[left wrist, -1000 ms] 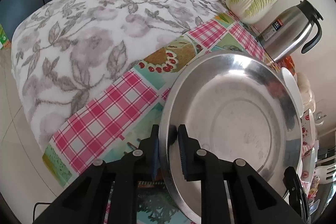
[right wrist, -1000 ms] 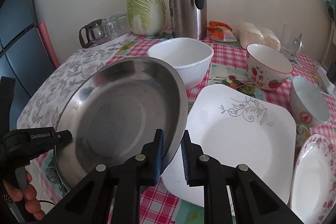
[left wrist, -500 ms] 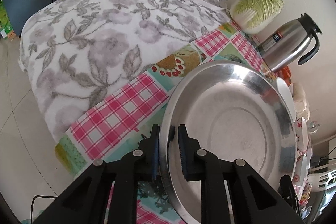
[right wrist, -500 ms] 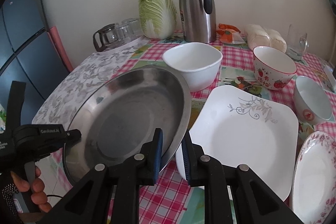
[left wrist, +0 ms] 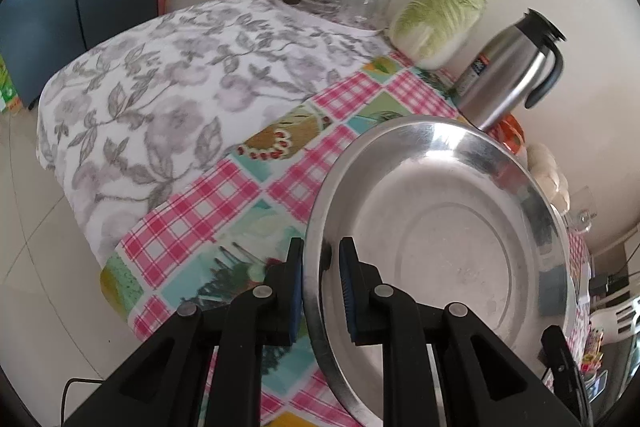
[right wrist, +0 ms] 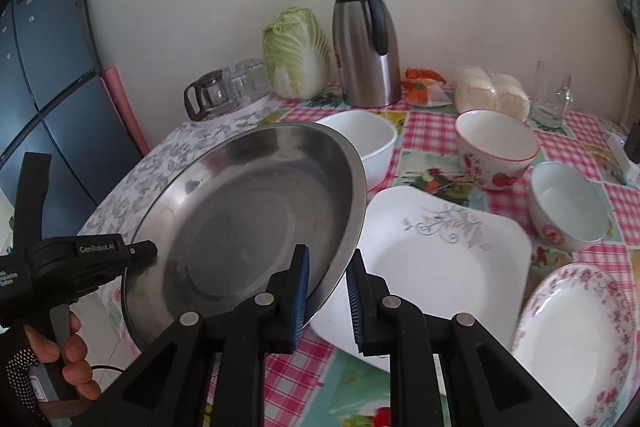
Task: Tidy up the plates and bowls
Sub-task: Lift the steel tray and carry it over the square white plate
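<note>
Steel plate (right wrist: pixel 248 227) now lifted clear of the surface (left wrist: pixel 208 203) — it sat lower a second ago. Left gripper (left wrist: pixel 320 283) and right gripper (right wrist: pixel 328 287) each pinch opposite rims. Likely heading onto the square white plate (right wrist: pixel 440 259) for stacking.

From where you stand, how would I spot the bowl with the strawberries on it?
Find the tall steel thermos jug by the wall. Right of it and nearer stands the round white bowl with red strawberries and a red rim; the plain white bowl beside it has no pattern.
</note>
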Demonstrator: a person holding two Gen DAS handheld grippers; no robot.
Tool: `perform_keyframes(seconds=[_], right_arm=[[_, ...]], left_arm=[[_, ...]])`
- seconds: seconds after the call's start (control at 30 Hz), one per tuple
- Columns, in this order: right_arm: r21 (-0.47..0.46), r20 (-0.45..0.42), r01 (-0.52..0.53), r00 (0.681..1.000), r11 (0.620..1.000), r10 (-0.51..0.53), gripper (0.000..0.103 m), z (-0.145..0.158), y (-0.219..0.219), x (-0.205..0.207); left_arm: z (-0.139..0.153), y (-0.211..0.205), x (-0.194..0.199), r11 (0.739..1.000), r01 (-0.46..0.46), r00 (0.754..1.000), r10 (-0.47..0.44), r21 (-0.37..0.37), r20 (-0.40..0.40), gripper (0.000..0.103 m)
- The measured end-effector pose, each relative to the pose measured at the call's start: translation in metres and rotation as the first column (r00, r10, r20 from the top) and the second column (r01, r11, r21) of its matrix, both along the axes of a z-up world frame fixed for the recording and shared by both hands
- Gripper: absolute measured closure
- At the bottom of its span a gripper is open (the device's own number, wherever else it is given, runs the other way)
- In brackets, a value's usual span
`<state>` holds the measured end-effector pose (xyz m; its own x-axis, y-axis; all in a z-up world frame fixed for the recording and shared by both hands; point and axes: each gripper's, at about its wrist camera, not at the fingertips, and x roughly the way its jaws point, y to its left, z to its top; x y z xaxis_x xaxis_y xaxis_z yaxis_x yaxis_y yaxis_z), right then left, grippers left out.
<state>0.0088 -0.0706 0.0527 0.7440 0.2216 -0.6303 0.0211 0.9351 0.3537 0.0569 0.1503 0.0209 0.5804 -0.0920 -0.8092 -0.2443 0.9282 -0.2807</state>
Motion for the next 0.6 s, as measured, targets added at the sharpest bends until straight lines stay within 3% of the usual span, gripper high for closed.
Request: perform_keyframes(seconds=[0.6], right_arm=[[0.059,0.029,0.097,0.995,0.994,-0.099,0.083,0.007,-0.085,-0.033]], left_arm=[[0.011,-0.079,-0.011,0.991,0.125,0.992,-0.125,0.038,0.007,0.085]])
